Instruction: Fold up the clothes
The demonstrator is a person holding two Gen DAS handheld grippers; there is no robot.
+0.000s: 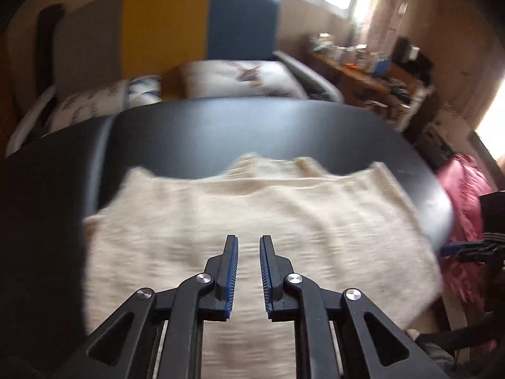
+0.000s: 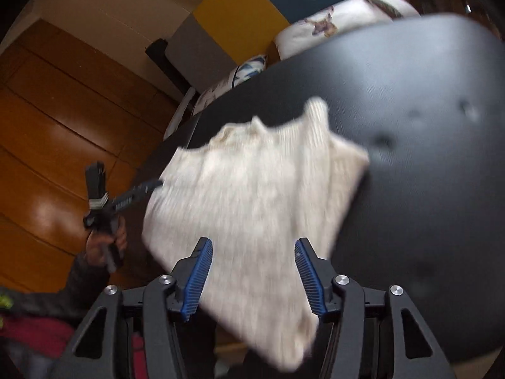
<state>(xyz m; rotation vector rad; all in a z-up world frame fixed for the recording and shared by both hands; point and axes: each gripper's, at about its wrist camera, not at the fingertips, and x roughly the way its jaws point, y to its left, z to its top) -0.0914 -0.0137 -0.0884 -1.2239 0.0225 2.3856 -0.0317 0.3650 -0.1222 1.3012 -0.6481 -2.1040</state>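
Observation:
A cream knit garment (image 1: 252, 208) lies spread on a round black table (image 1: 252, 129), its near edge hanging over the table's rim. My left gripper (image 1: 248, 243) hovers over the garment's near middle, open by a narrow gap with nothing between the fingers. In the right wrist view the same garment (image 2: 252, 183) lies below my right gripper (image 2: 252, 243), which stands wide open and holds nothing. The left gripper (image 2: 139, 191), held by a hand (image 2: 104, 246), points at the garment's left edge. The right gripper (image 1: 467, 249) shows at the garment's right side. Both views are motion-blurred.
Behind the table stands a bed with a grey, yellow and blue headboard (image 1: 195, 28) and patterned pillows (image 1: 240, 79). A cluttered wooden desk (image 1: 372, 75) is at the back right. A pink fluffy item (image 1: 467, 195) lies right of the table. Wooden floor (image 2: 63, 126) is on the left.

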